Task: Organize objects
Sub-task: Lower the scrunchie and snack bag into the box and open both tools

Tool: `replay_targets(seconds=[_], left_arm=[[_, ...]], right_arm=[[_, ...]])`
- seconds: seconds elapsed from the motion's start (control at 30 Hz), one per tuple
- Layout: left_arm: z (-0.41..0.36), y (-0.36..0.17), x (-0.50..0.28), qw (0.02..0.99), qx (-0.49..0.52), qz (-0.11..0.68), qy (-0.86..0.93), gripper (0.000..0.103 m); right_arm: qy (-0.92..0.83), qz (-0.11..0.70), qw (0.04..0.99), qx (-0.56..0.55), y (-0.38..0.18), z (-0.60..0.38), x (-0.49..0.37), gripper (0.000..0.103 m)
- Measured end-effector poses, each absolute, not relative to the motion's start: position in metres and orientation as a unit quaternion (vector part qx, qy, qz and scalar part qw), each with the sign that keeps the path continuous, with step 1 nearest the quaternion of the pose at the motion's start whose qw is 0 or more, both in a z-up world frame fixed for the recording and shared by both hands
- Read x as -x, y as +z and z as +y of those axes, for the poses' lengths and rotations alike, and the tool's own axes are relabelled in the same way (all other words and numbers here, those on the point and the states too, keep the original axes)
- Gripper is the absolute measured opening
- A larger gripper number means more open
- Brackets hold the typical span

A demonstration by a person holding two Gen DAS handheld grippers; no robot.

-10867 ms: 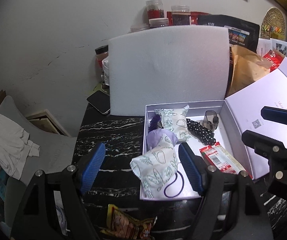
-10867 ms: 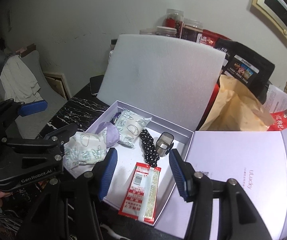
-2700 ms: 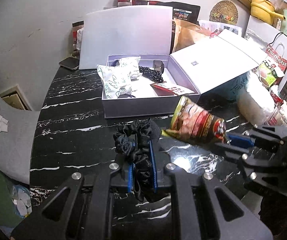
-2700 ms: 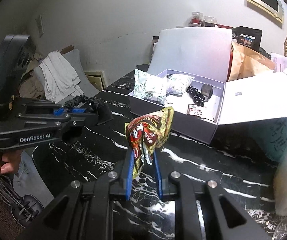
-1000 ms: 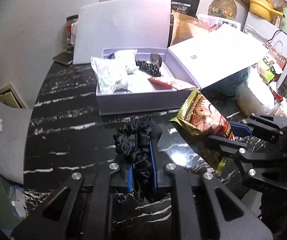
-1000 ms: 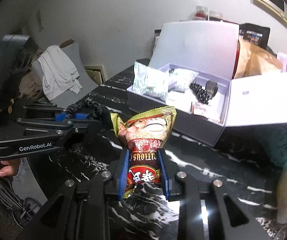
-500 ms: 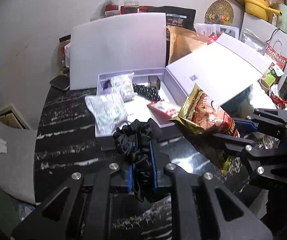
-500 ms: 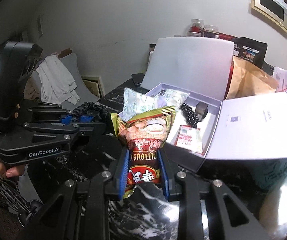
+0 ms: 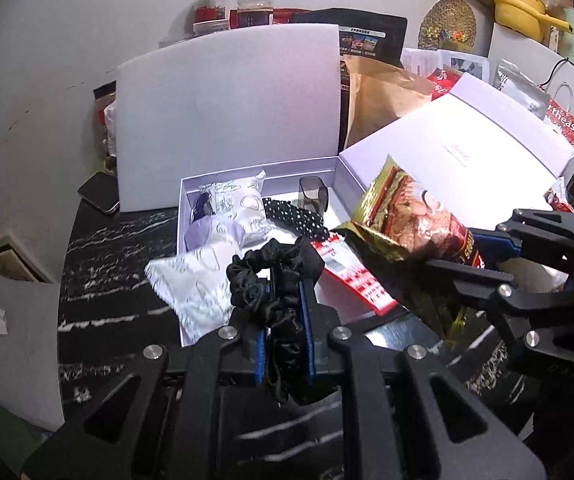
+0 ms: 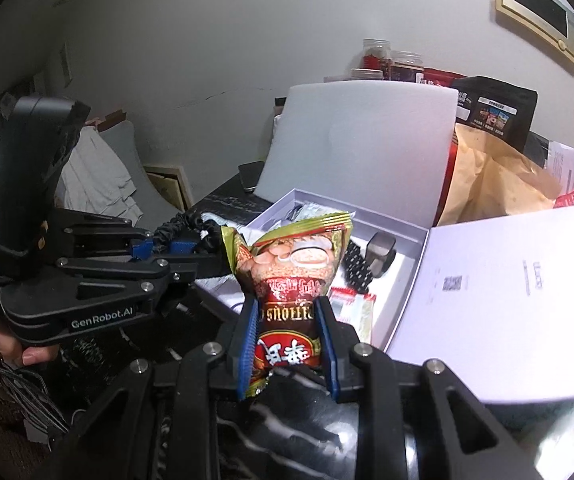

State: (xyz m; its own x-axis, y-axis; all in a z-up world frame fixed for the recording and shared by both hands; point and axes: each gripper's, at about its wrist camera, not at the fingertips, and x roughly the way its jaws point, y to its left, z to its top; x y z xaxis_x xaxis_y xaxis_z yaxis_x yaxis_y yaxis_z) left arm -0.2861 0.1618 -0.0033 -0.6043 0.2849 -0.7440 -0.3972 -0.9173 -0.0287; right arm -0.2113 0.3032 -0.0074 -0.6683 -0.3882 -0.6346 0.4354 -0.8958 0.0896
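The right gripper (image 10: 287, 320) has its blue-padded jaws clamped on the lower part of a red and gold snack packet (image 10: 291, 276), which stands upright with its crimped top uppermost. To the left, the left gripper (image 10: 163, 249), held by a hand (image 10: 7, 346), pinches a black scrunchie (image 10: 183, 226). Behind the packet lies an open white box (image 10: 403, 232) on the black marbled desk (image 10: 227, 200); inside it are a black dotted band (image 10: 357, 266), a small dark cup (image 10: 381, 250) and a red-and-white sachet (image 10: 357, 308). The box's lid (image 10: 507, 300) lies open to the right. A white foam board (image 10: 363, 144) stands upright behind the box.

Jars (image 9: 211, 10), phone (image 9: 99, 198), brown bag (image 10: 495, 184)
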Motion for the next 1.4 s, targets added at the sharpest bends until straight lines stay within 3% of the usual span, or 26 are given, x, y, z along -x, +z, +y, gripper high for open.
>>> replay_targets(seconds=[0.93,1.4], left_arm=[[0.189,-0.062,0.459,0.194,0.438,0.06,0.876,0.013],[0.202,-0.098,0.488,0.206,0.481,0.083,0.848,0.014]], right_arm=[[-0.899,-0.007,0.203,-0.387,-0.044,0.316,0.359,0.027],[-0.884,-0.038,0.202,-0.42,-0.068,0.321,0.379,0.027]])
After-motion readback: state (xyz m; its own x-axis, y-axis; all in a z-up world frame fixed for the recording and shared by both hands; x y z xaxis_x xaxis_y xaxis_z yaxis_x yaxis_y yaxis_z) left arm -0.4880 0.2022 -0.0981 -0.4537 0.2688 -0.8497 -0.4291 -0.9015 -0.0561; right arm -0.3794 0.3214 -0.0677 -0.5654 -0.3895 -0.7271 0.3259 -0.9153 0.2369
